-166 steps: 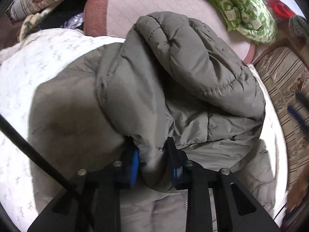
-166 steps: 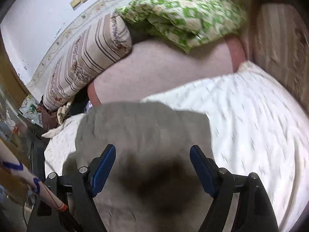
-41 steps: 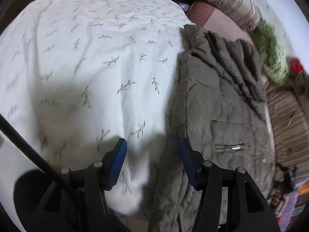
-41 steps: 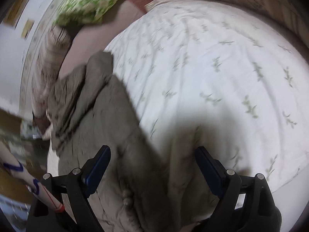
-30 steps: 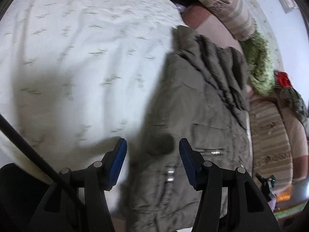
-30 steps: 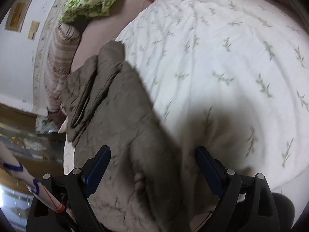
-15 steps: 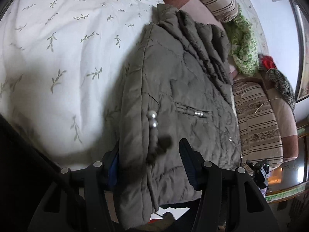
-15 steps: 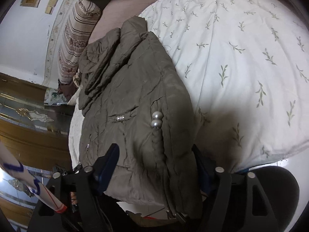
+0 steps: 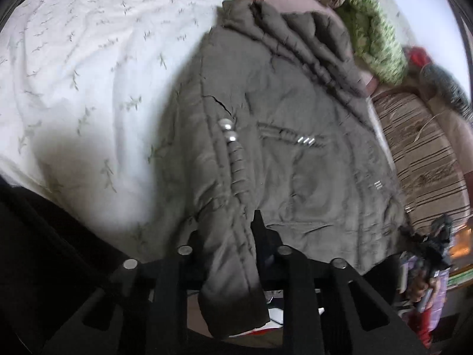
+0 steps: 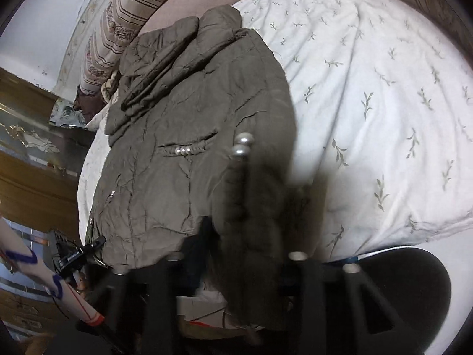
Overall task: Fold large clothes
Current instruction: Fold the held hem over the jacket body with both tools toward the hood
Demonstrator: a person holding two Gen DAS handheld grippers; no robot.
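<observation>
The olive padded jacket (image 9: 295, 136) lay on the bed, spread over the white leaf-print sheet (image 9: 88, 74), its hood bunched toward the far pillows and its hem hanging over the near edge of the mattress; two silver snaps (image 9: 227, 130) sat on the front band, and a pocket with small metal studs (image 9: 306, 140) lay just beside them. In the left wrist view the left tongs (image 9: 227, 236) were clenched on the hem at the front band; the fabric rose between the two fingers and drooped below them. In the right wrist view the same jacket (image 10: 192, 118) ran away from the camera with the sheet (image 10: 369, 88) bare to its right; the right tongs (image 10: 242, 236) straddled the hem by the snaps (image 10: 242, 145), a thick fold of fabric filling the space between the fingers, and they looked closed on it, though blur softened the fingers.

Beyond the jacket's hood a striped pillow (image 10: 118, 20) rested against the wall; a green patterned blanket (image 9: 372, 38) lay bundled near it; a striped sofa (image 9: 422, 153) stood beside the bed on the far side of the jacket; a wooden cabinet (image 10: 26, 183) showed at the left of the right wrist view.
</observation>
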